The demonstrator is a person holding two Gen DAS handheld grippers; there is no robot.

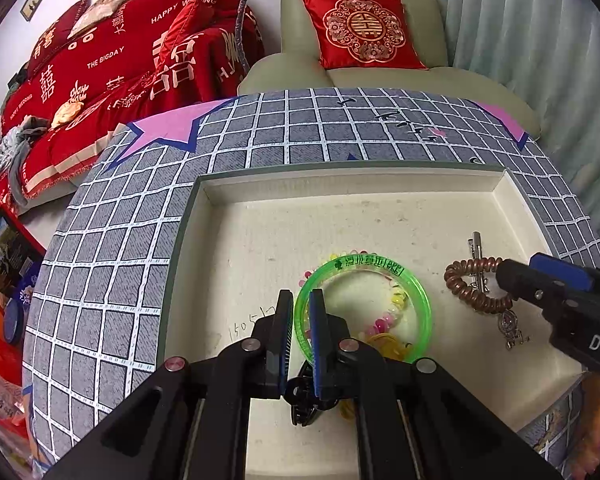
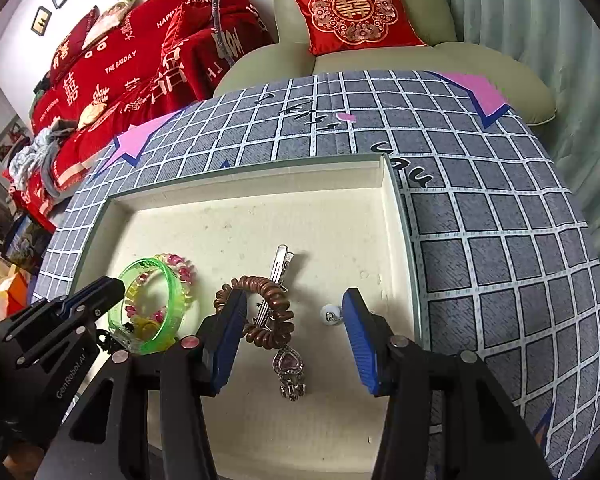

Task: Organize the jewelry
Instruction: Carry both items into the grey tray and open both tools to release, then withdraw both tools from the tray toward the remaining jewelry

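A shallow cream tray (image 1: 340, 184) (image 2: 392, 208) lies on the checked tablecloth. My left gripper (image 1: 301, 312) is shut on the near rim of a clear green bangle (image 1: 380, 276) (image 2: 168, 280), which stands tilted over a pink and yellow bead bracelet (image 1: 384, 316) (image 2: 180, 264). My right gripper (image 2: 292, 320) is open and empty, low over the tray. Between its fingers lie a brown coil hair tie (image 2: 272, 320) (image 1: 472, 284), a silver hair clip (image 2: 280, 264) and a heart pendant (image 2: 288, 364). A white pearl stud (image 2: 329, 314) lies by its right finger.
A black clip (image 1: 304, 400) and yellow bands (image 1: 384, 340) lie under the left gripper. The checked tablecloth (image 1: 112, 256) (image 2: 500, 248) surrounds the tray. A green armchair (image 1: 380, 76) with a red cushion stands behind the table, a red-covered sofa (image 1: 112, 64) at the left.
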